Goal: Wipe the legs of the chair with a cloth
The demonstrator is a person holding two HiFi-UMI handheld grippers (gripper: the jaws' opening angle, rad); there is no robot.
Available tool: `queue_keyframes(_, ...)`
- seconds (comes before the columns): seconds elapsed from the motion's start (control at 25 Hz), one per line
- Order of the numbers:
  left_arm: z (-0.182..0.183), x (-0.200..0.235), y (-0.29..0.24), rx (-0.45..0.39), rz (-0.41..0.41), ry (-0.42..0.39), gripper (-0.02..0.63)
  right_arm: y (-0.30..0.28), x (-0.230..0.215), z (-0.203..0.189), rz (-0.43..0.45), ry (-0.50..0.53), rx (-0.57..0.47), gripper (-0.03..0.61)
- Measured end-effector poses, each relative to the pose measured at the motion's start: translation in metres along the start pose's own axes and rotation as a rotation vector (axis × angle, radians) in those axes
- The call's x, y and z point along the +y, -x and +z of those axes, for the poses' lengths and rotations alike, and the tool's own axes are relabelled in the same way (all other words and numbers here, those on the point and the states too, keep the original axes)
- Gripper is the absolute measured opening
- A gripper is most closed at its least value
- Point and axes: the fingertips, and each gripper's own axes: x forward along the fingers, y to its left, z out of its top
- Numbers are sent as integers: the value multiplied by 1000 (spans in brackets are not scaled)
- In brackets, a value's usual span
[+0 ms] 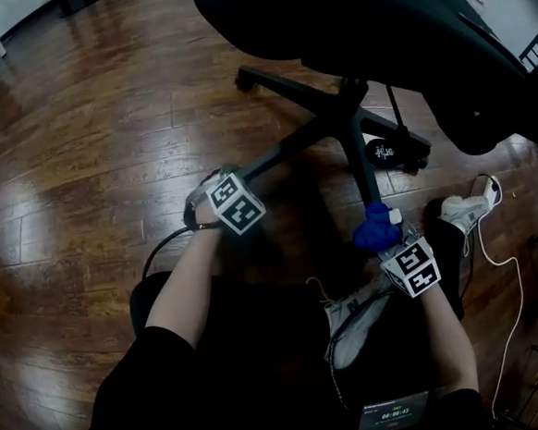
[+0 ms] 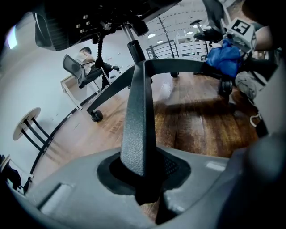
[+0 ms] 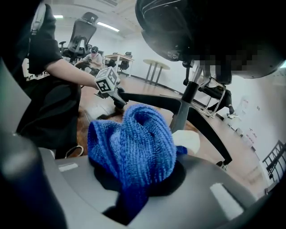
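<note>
2 tools: left tool [image 2: 142,179] grips chair leg [image 2: 139,120], right tool [image 3: 134,194] grips cloth [image 3: 134,143].

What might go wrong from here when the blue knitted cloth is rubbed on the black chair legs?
1. The black office chair base stands on castors. Only the left gripper, shut on one black textured leg, steadies it, so wiping pressure may roll or turn it.
2. The blue knitted cloth bulges out of the right gripper, so rubbing may pull it loose.
</note>
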Motion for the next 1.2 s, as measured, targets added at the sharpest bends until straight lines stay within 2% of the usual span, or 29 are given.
queue_keyframes(0.16, 0, 2, 0, 15, -3, -3, 92, -15, -15, 16, -41, 44, -7, 77)
queue_keyframes(0.4, 2, 1, 0, 17, -7, -8, 92, -57, -64, 70, -160, 163, -49, 77)
queue_keyframes(0.52, 3, 0, -1, 15, -11, -17, 92, -74, -92, 99, -188, 137, -92, 77)
queue_keyframes(0.68, 1, 2, -1, 12, -10, -28, 87, -87, -110, 121, -175, 101, -99, 78)
queue_keyframes(0.84, 0, 1, -1, 9, -11, -34, 87, -83, -109, 118, -146, 14, -146, 77)
queue_keyframes(0.96, 1, 1, -1, -1, -4, -37, 87, -73, -100, 108, -131, -16, -135, 77)
queue_keyframes(1.2, -2, 2, -1, 1, 7, -37, 87, -32, -47, 54, -61, -62, -104, 77)
